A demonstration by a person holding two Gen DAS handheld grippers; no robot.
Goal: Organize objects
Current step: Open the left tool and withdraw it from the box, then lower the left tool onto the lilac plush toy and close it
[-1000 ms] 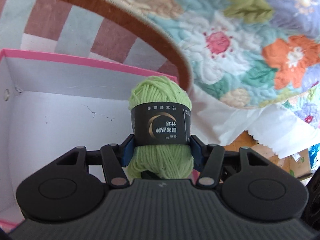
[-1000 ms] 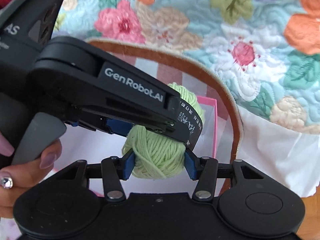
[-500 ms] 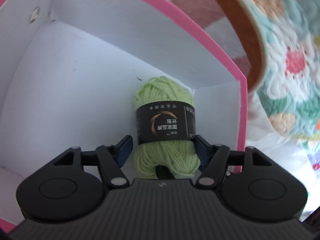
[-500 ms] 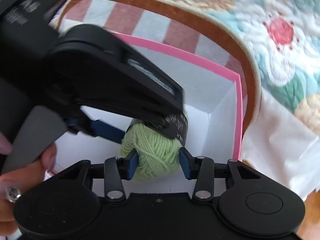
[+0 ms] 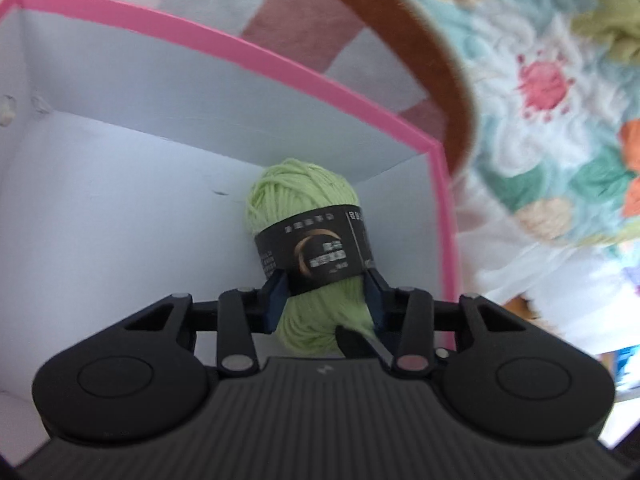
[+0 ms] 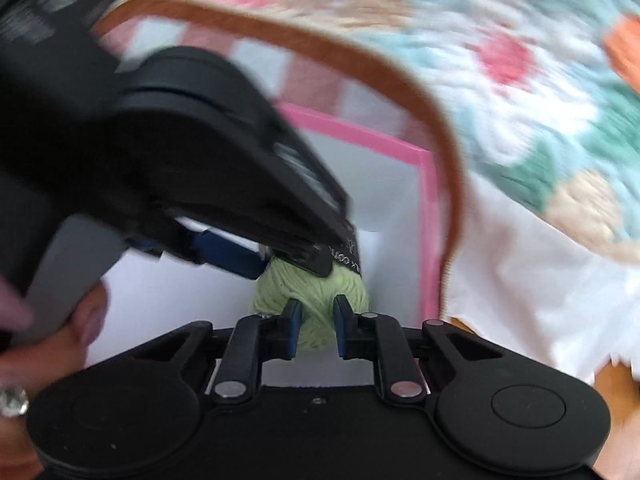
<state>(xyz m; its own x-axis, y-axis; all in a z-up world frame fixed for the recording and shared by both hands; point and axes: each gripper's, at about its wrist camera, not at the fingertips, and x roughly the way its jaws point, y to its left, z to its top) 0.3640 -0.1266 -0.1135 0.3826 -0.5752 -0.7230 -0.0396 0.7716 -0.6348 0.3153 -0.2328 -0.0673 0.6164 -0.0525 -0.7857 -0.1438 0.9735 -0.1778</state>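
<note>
L wrist view: left gripper (image 5: 326,294) jaws had just closed, pads clamping the green yarn skein (image 5: 308,240) at its black label, inside the pink-rimmed white box (image 5: 436,216), near the right wall.

R wrist view: right gripper (image 6: 316,326) jaws just closed narrow, pinching the skein's near end (image 6: 316,292); blurred.
</note>
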